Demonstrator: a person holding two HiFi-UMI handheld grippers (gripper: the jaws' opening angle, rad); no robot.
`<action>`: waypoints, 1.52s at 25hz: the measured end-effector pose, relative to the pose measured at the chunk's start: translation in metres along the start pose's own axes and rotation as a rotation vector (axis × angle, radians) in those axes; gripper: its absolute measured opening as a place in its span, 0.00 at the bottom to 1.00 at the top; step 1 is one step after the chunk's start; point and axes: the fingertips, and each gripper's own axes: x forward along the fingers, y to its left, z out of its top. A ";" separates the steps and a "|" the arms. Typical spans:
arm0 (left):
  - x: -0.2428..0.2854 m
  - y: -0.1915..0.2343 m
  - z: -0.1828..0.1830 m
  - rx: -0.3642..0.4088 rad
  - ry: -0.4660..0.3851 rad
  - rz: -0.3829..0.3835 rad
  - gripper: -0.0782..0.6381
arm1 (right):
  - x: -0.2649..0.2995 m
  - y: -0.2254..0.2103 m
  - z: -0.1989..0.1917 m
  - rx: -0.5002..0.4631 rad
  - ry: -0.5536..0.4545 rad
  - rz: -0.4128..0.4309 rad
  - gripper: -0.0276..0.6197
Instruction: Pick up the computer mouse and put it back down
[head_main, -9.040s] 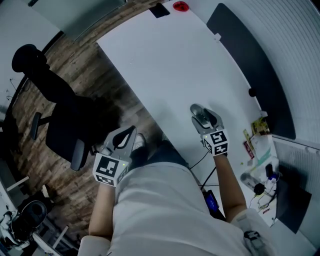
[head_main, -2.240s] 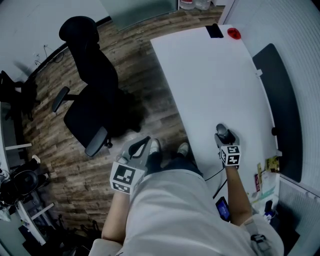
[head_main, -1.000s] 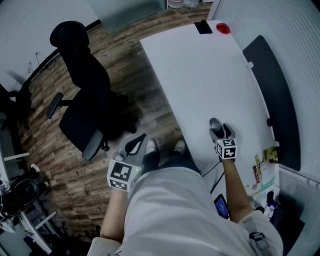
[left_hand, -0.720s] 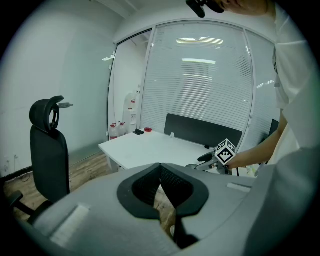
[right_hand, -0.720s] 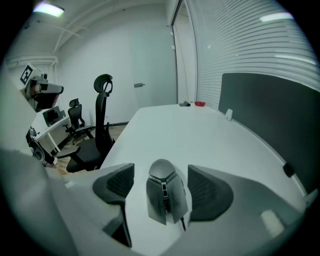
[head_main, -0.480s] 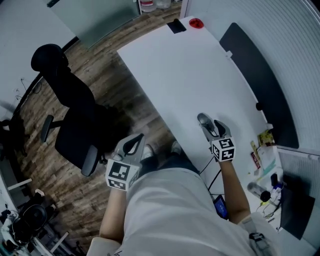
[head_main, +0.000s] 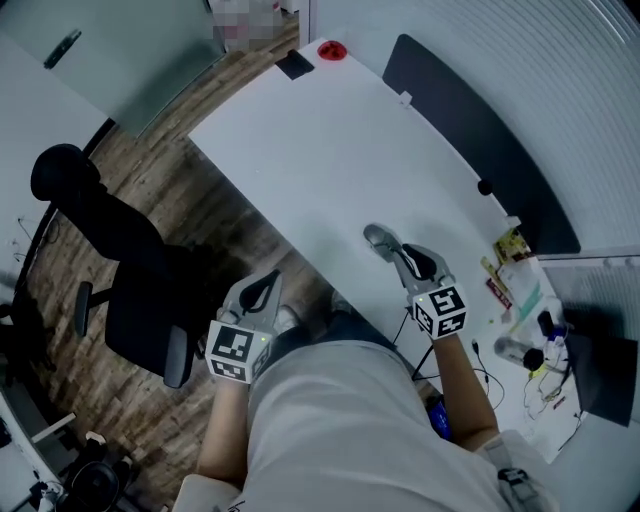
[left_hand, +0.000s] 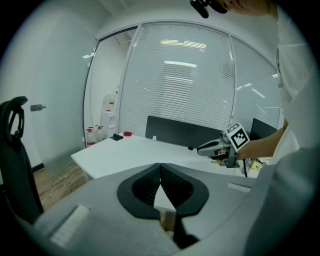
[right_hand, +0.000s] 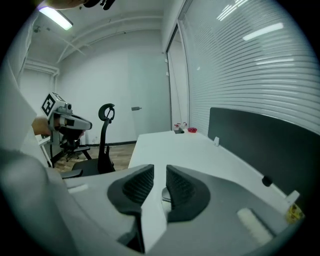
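One small grey rounded computer mouse sits on the white desk by its near edge, just beyond the right gripper. Right jaws closing, narrow gap, nothing pinched. Left gripper held off the desk to the left, jaws together, empty. Mouse likely light, hard-shelled, slick on top. Best hold looks low across both flanks, mid-body, clear of the buttons.

A long white desk is standing on a wood-plank floor, with a black office chair sitting beside it. A dark divider panel is running along the desk's far edge, in front of closed window blinds. A ceiling strip light is glowing overhead.
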 end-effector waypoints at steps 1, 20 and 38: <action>0.003 -0.001 0.002 0.006 -0.003 -0.012 0.12 | -0.006 0.001 0.005 0.002 -0.011 -0.007 0.16; 0.034 -0.033 0.048 0.093 -0.076 -0.203 0.12 | -0.093 0.029 0.056 0.003 -0.139 -0.132 0.11; 0.026 -0.043 0.068 0.114 -0.141 -0.252 0.12 | -0.111 0.047 0.075 -0.025 -0.185 -0.172 0.11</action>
